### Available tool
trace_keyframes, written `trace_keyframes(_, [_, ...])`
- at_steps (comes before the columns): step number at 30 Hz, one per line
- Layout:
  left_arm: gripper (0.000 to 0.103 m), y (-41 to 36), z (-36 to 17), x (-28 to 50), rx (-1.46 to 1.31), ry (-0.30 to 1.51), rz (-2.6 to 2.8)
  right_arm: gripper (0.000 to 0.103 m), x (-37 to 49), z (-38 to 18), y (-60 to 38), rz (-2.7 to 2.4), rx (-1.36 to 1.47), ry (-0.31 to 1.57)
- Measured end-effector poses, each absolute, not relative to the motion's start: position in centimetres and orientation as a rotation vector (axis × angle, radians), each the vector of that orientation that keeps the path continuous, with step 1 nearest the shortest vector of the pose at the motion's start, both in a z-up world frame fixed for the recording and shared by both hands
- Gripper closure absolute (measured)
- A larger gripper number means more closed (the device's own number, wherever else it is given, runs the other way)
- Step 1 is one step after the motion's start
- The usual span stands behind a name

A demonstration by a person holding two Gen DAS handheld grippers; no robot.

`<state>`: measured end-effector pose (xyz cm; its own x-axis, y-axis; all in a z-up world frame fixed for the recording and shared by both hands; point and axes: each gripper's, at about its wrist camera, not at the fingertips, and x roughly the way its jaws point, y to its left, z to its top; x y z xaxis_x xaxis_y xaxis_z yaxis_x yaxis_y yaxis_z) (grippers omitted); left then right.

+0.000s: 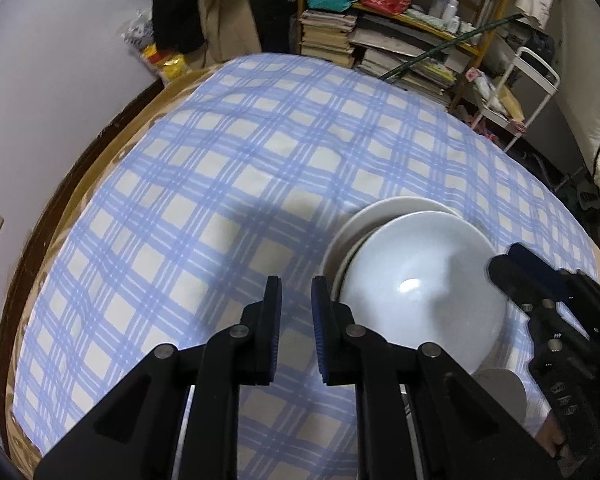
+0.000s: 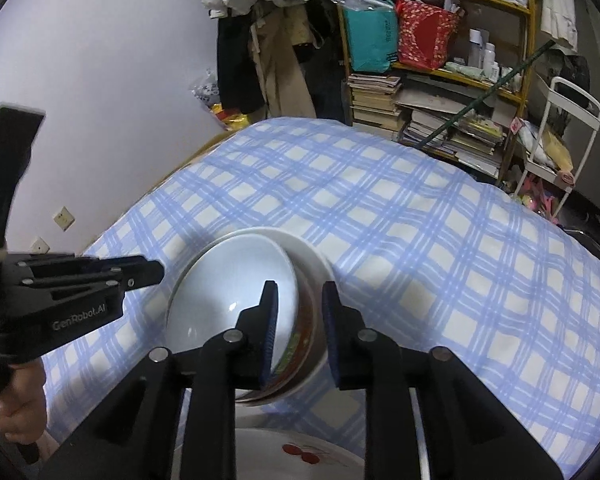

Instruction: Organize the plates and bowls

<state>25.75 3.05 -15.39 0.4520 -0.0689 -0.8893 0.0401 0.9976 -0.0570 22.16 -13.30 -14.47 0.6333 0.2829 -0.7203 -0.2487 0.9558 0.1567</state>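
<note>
A blue-checked cloth (image 1: 228, 184) is spread over the bed, and stacked bowls (image 2: 236, 280) are rested on it.

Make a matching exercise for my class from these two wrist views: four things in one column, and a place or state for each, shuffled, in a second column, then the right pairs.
Things
1. pale blue bowl
2. left gripper
3. right gripper
4. cherry plate

Places or states
A. astride the nested bowls' rim
B. nested in a white bowl
C. nothing between its fingers
D. at the near edge, below the gripper

Pairs: 1-B, 2-C, 3-A, 4-D
</note>
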Motion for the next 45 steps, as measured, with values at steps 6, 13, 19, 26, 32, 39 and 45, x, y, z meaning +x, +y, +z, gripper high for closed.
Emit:
trace_keyframes(6, [0.084, 4.4, -16.0, 26.2, -0.070, 1.138, -0.039, 0.041, 22.7, -13.5, -15.7, 0.273, 0.051, 0.852])
trace_keyframes(13, [0.083, 4.3, -17.0, 26.6, -0.097, 1.173, -0.050, 0.015, 23.6, -14.3, -18.3, 0.230, 0.112, 0.894])
trace_keyframes(19, [0.083, 4.2, -17.7, 26.9, -0.112, 1.201, -0.078, 0.014, 24.4, -16.3, -19.3, 0.216, 0.170, 0.988])
trace_keyframes(26, [0.083, 5.0, -17.9, 27.6, -0.157, 1.222, -0.105, 0.014, 24.5, -17.2, -18.9, 0.219, 0.169, 1.016])
trace_keyframes(32, [0.070, 5.6, -17.2, 27.3, -0.204, 1.197, -0.144, 0.014, 24.7, -17.9, -18.8, 0.202, 0.167, 1.040])
trace_keyframes(39, [0.069, 4.7, -17.4, 27.1, -0.126, 1.202, -0.122, 0.014, 24.6, -18.1, -19.0, 0.197, 0.198, 1.053])
trace_keyframes(45, [0.068, 5.2, -17.7, 27.5, -0.172, 1.224, -0.137, 0.014, 24.7, -18.0, -18.8, 0.195, 0.190, 1.051])
